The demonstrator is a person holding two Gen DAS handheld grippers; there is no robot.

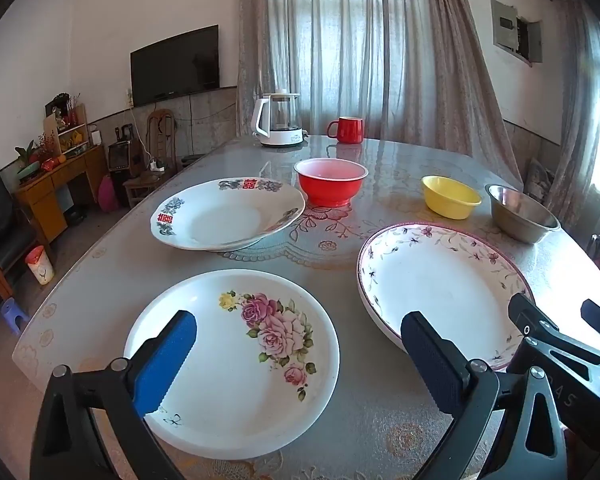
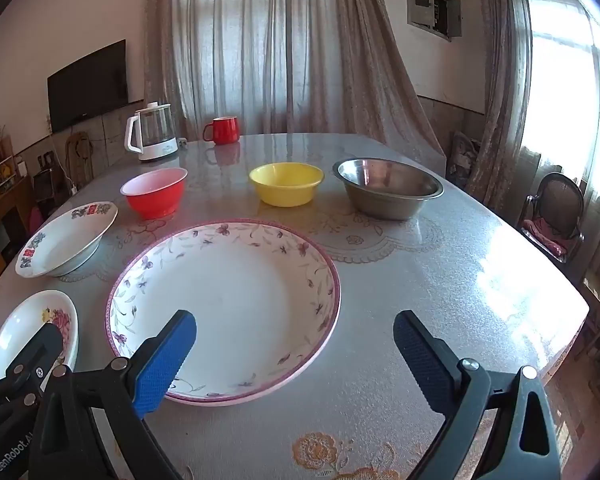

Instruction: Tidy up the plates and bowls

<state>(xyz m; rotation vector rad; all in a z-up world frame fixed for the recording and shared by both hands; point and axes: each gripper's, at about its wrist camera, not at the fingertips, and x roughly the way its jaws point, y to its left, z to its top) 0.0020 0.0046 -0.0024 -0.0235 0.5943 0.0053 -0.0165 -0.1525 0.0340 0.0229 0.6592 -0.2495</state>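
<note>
Plates: three lie on the bench point(image 2: 440, 280), all right way up and apart from one another.
Double-happiness plate point(image 1: 228, 214): left of centre in the left wrist view, deep, with red characters on its rim.
Rose plate point(image 1: 236, 364): lower centre of the left wrist view, below the left gripper point(image 1: 298, 364), nothing touching it.
Purple-rimmed plate point(image 2: 224, 304): centre of the right wrist view, the largest, with the right gripper point(image 2: 294, 360) over its near right edge.
Red bowl point(image 2: 155, 192): upper left of the right wrist view, just behind the double-happiness plate.
Yellow bowl point(image 2: 286, 183): upper centre, between the red bowl and the steel one.
Steel bowl point(image 2: 388, 188): right of the yellow bowl, near the bench's right side.
Kettle point(image 1: 278, 124) and red mug point(image 1: 347, 130): far end of the bench, side by side.
Left jaws: spread wide, released, holding nothing.
Right jaws: spread wide, released, holding nothing.
</note>
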